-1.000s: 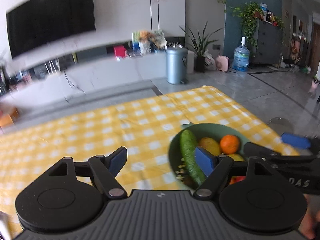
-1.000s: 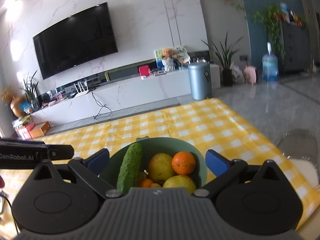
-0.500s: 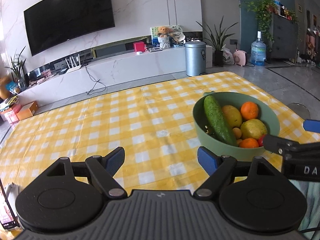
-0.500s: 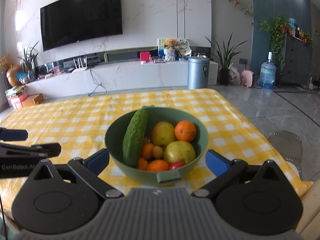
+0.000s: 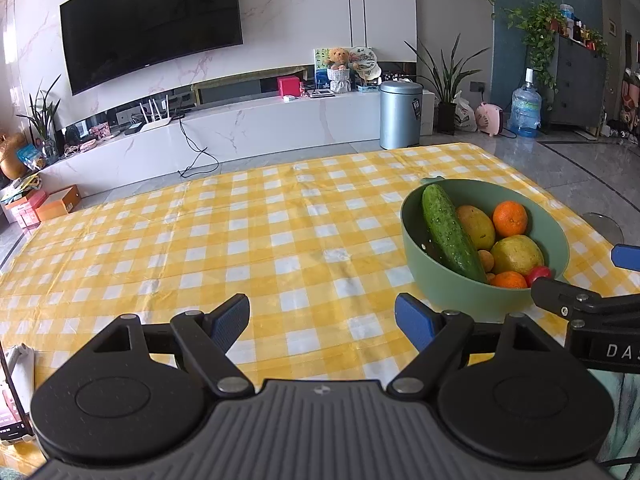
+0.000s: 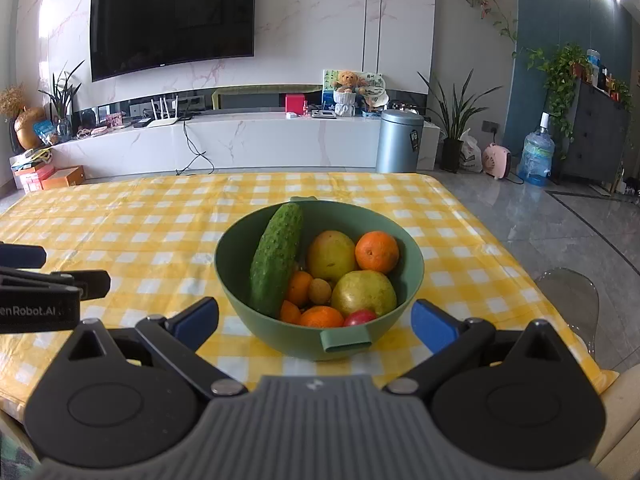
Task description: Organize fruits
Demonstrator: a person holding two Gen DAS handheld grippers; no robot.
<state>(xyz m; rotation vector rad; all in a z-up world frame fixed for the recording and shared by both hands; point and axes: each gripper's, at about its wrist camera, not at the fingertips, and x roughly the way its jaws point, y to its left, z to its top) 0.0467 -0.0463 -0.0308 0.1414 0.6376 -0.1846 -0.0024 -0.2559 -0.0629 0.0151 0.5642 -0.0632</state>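
Observation:
A green bowl [image 6: 416, 258] stands on the yellow checked tablecloth [image 6: 140, 232], right of centre. It holds a cucumber [image 6: 276, 258], oranges [image 6: 377, 252], two yellow-green fruits [image 6: 363, 293], a small red fruit [image 6: 360, 317] and a small tan one. My right gripper [image 6: 315, 320] is open and empty, just in front of the bowl. My left gripper [image 5: 322, 322] is open and empty, above the cloth to the left of the bowl [image 5: 460, 294]. The cucumber [image 5: 450, 234] leans on the bowl's left side.
The table's right edge [image 6: 552, 312] drops to a grey tiled floor, with a clear chair [image 6: 568, 292] beside it. A white TV bench, a grey bin [image 6: 399, 141] and plants stand far behind. The cloth [image 5: 200, 240] stretches wide to the bowl's left.
Both grippers have drawn back and up from the bowl, which now shows whole and farther off. The left view has steadied. Both stay open.

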